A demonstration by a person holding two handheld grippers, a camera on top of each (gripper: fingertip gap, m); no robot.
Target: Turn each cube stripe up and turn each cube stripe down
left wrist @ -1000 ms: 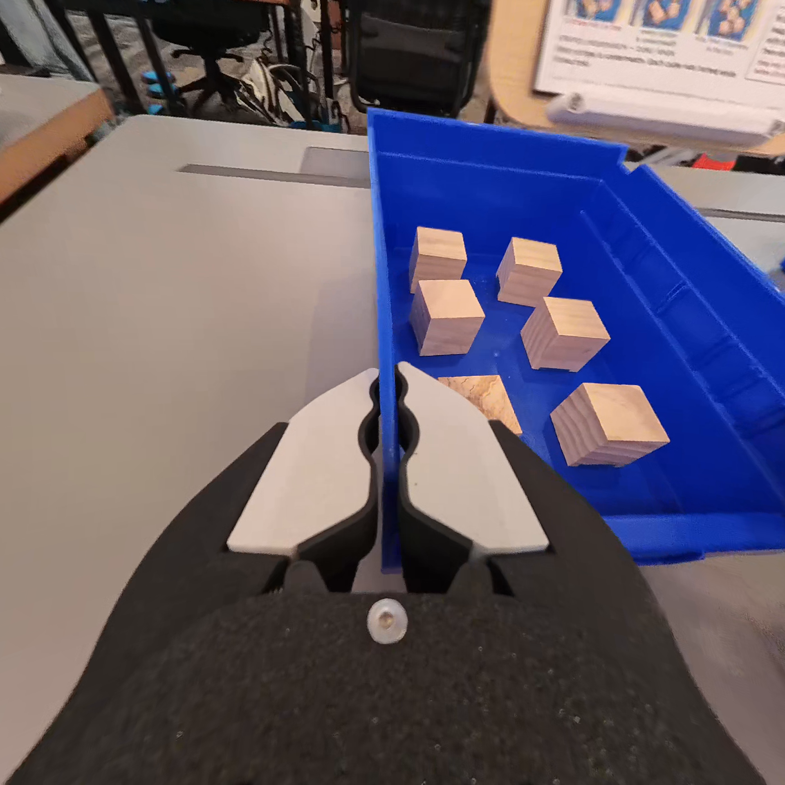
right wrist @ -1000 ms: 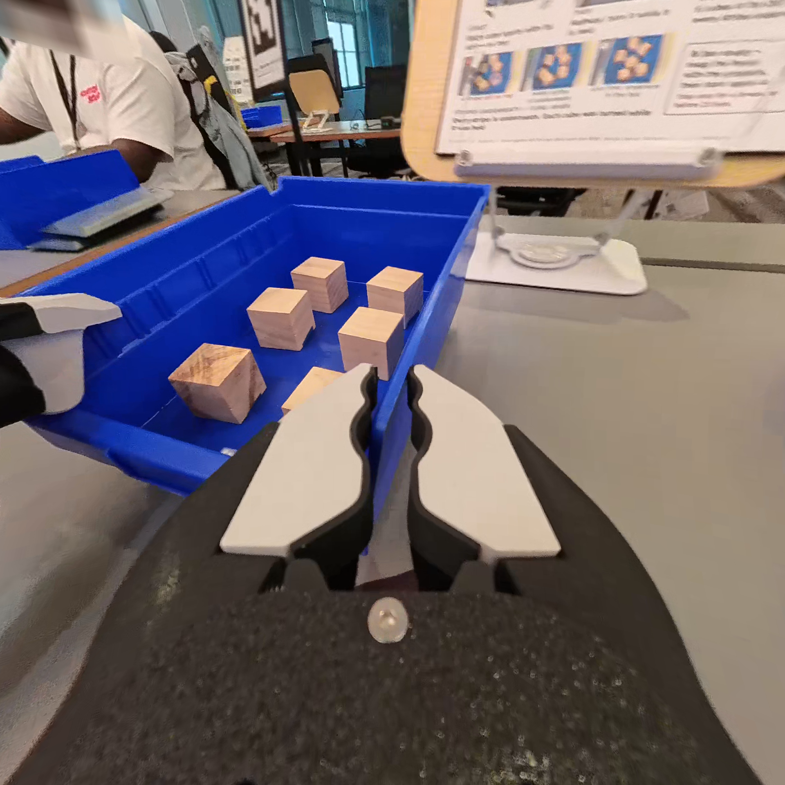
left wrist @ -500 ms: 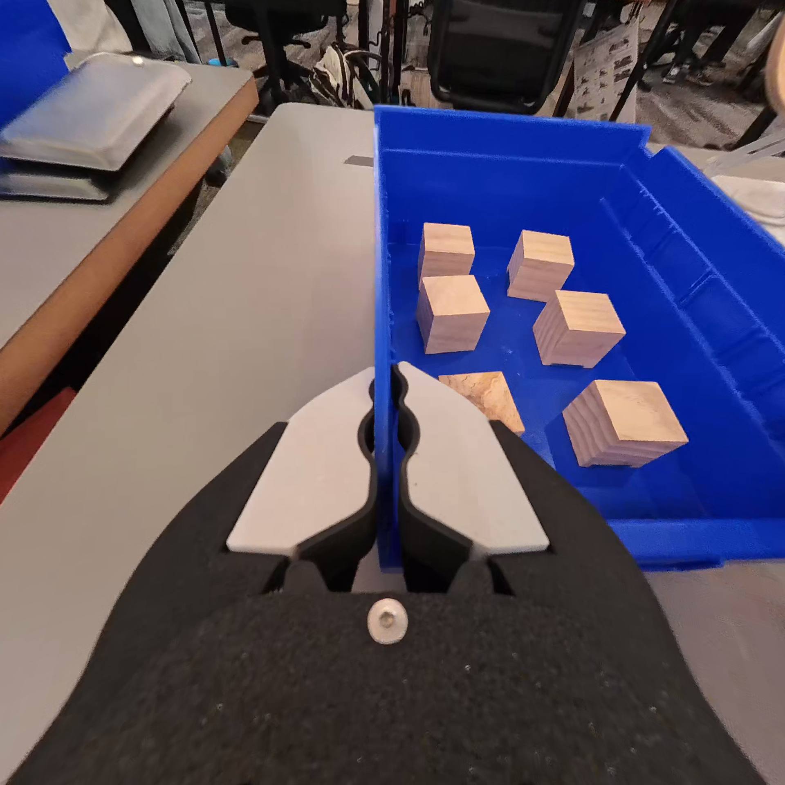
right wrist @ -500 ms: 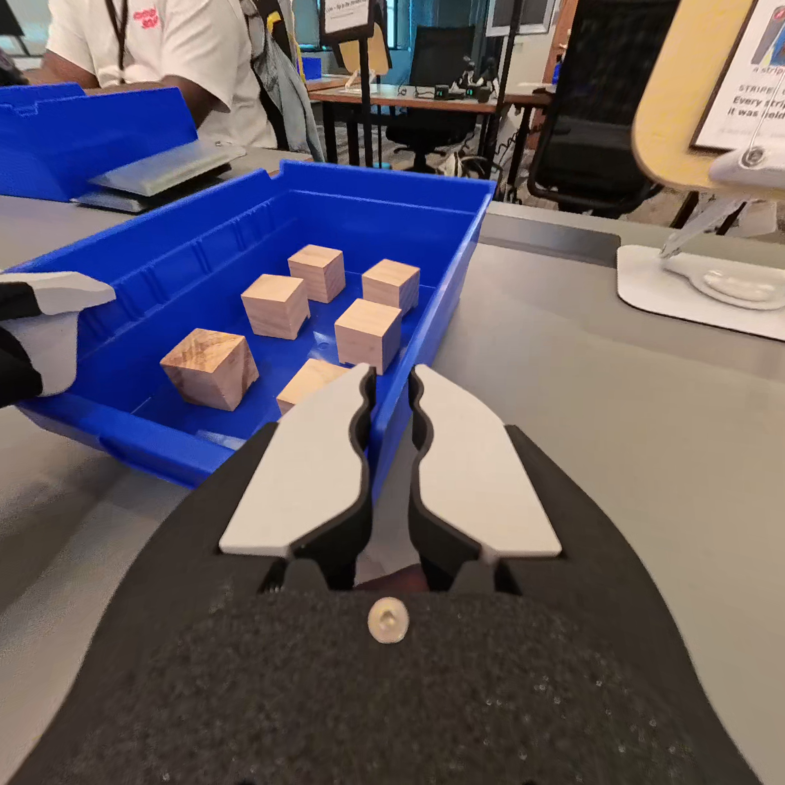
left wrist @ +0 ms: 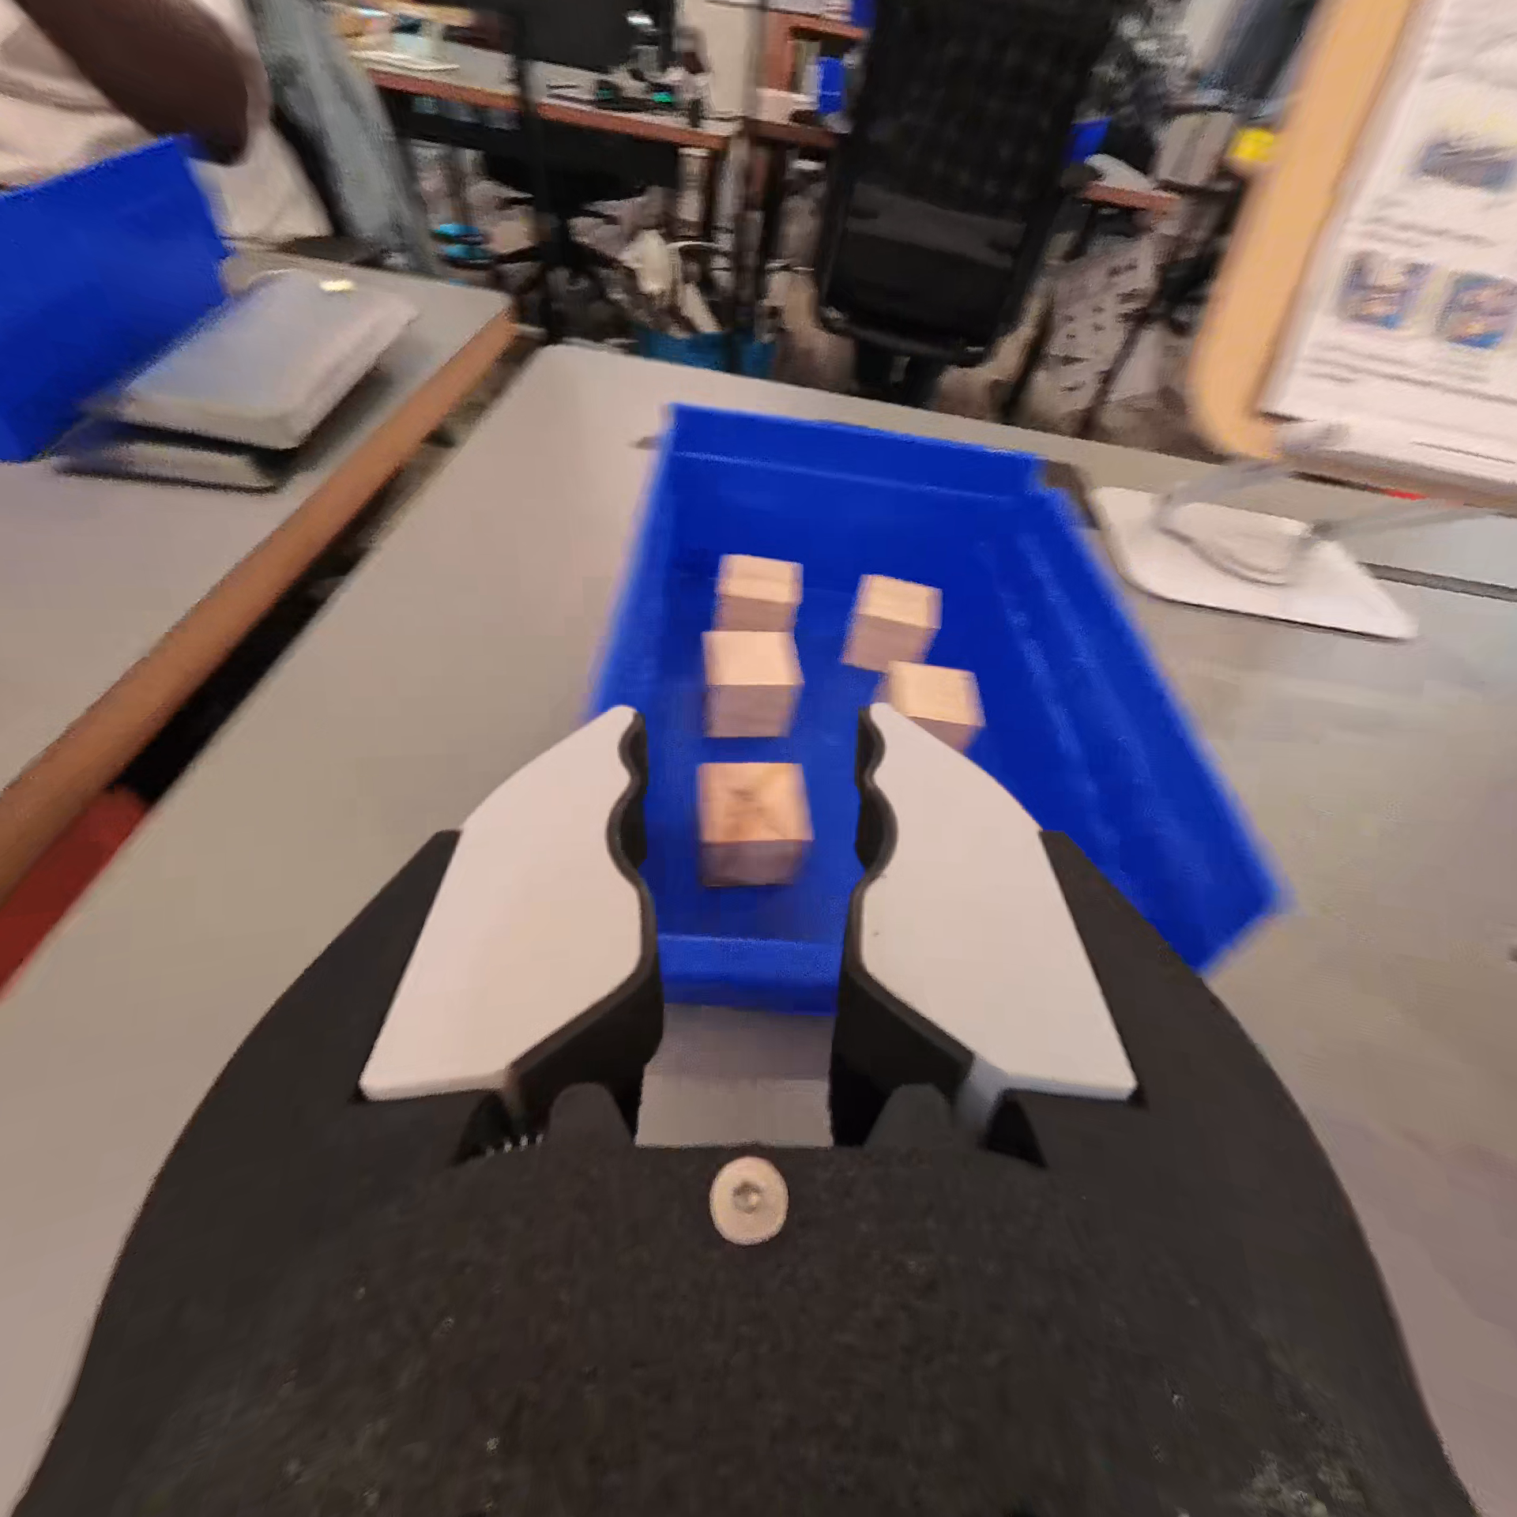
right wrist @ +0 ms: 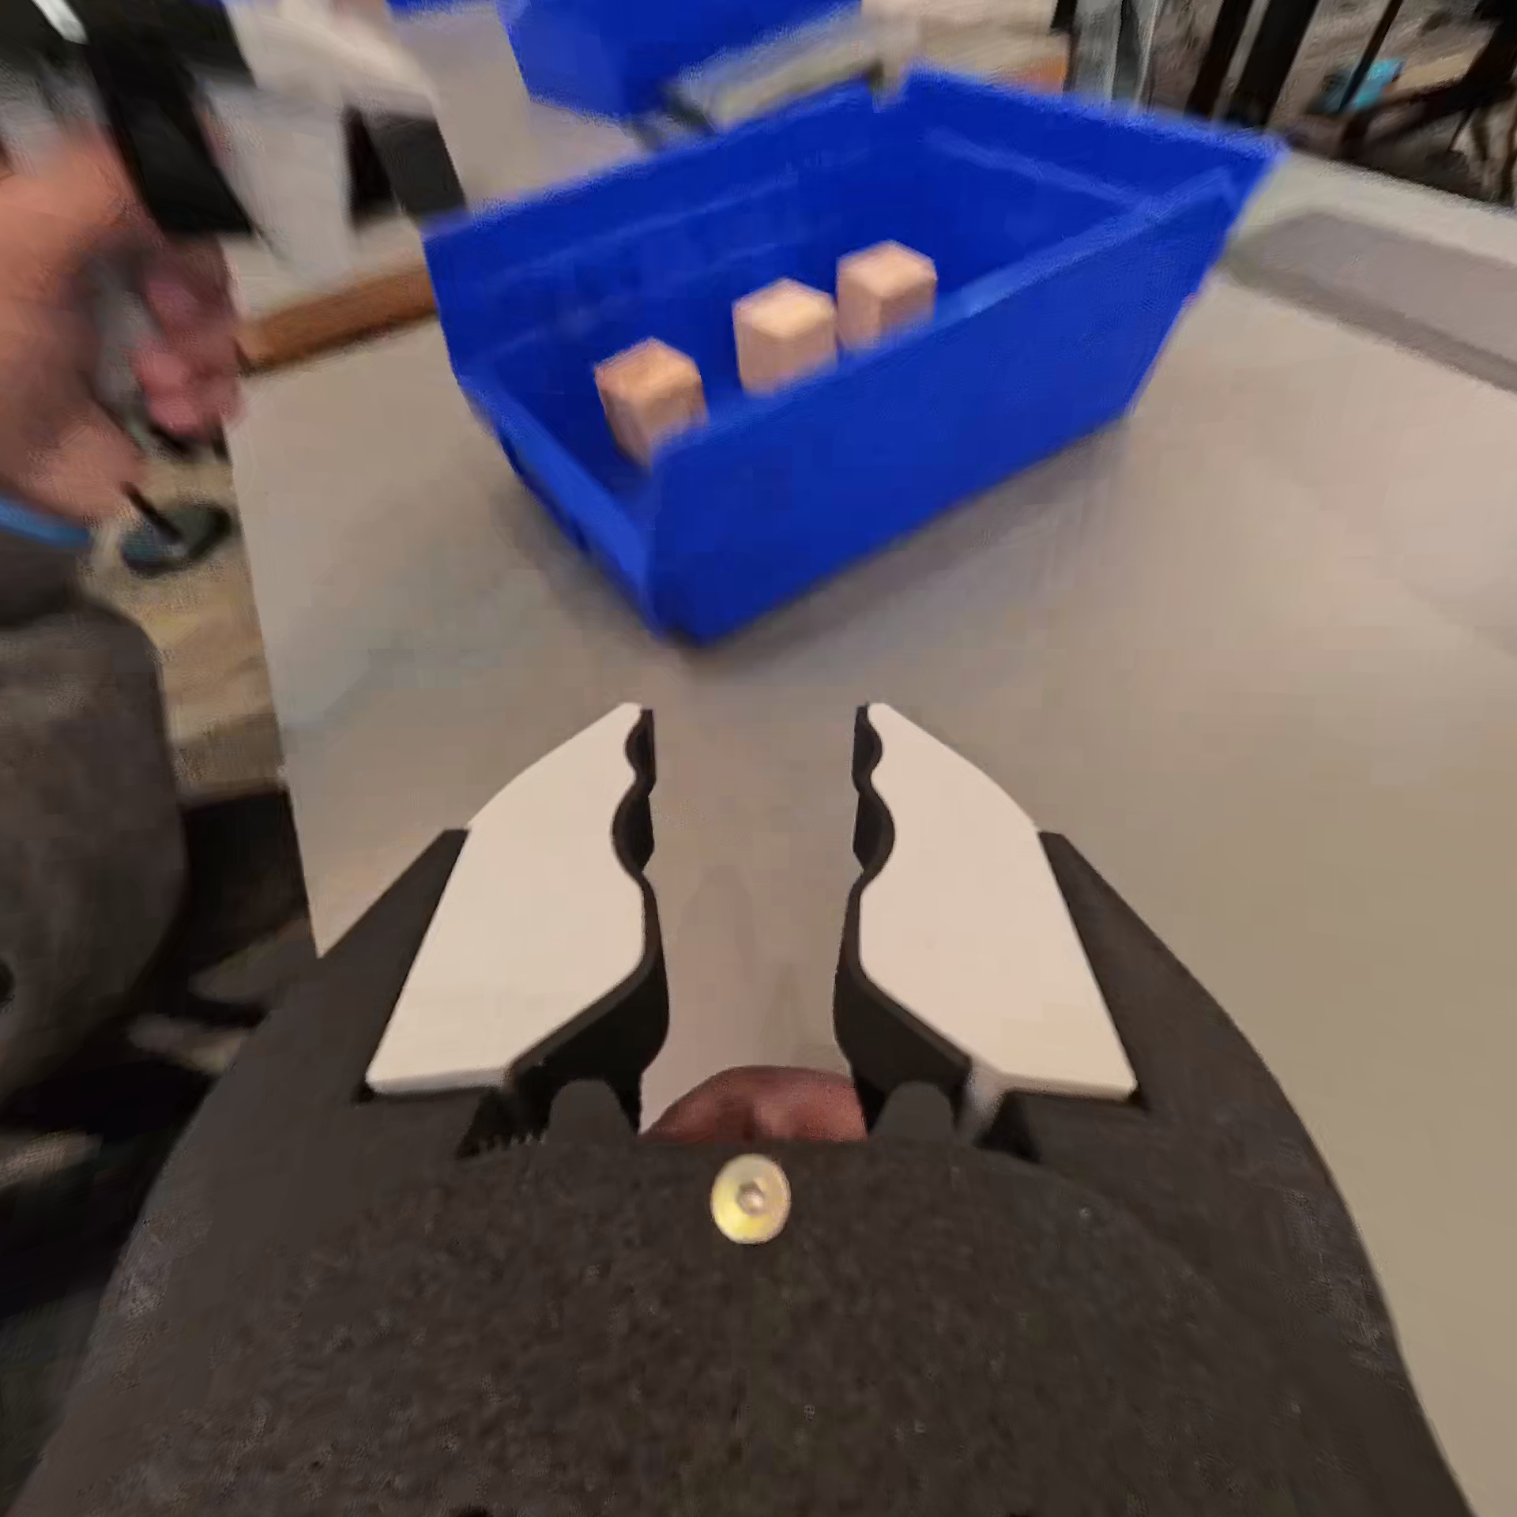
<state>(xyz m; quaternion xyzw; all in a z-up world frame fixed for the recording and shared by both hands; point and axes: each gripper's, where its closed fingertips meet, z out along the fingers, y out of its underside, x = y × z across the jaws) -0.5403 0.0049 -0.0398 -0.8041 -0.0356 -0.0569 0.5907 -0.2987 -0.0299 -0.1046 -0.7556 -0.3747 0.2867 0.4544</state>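
While both tools hang free, nothing is held, so this reads as the gap before the first turn.

Cubes: five show in the left wrist view, all inside the bin; the near cube sits just behind the bin's front wall, the far cubes toward its back wall. Blur hides which faces carry stripes.
Bin: on the grey table, set square to me so I can reach in over the front wall.
Left gripper: fingers apart, empty, lined up on the near cube, likely my first pick.
Right gripper: fingers apart, empty, over bare table well short of the bin.
Change: half a second ago each gripper pinched a side wall of the bin; both have let go and pulled back, and the left view now looks down the bin's length.
Beyond: a clipboard stand right of the bin.
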